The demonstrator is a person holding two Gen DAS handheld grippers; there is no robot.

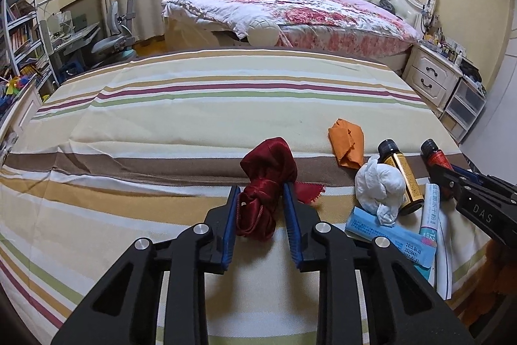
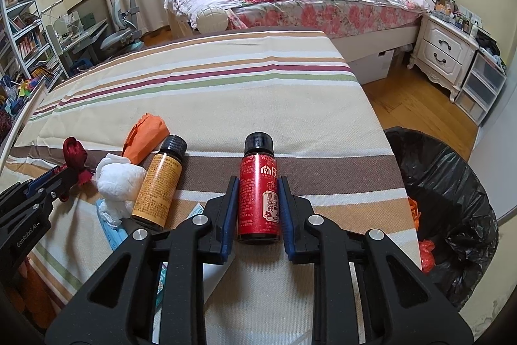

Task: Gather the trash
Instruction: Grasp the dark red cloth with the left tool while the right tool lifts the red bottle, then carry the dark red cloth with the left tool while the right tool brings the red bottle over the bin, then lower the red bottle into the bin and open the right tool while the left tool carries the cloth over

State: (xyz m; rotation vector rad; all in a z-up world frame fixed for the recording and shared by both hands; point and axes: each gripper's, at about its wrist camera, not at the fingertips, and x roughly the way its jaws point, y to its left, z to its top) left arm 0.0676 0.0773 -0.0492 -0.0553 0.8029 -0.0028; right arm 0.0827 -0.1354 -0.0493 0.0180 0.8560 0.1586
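Left wrist view: the left gripper (image 1: 261,206) has its jaws clamped on the dark red ribbon bundle (image 1: 265,180); loose satin could slip free when lifted. The other gripper's body reads "DAS".

Right wrist view: the right gripper (image 2: 257,199) pinches the red-labelled bottle (image 2: 258,199), lying between the jaws. The smooth cylinder may roll out short of the black-lined bin (image 2: 452,183) to the right. Its Chinese label is only partly legible; the left gripper's body reads "GenRobot.AI".

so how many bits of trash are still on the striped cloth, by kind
small bottles: 2, red-label bottle and orange-label bottle
fabric or ribbon bundles: 1, dark red ribbon
crumpled paper or tissue: 2, orange wad and white tissue
blue-printed packets: 2
total: 7
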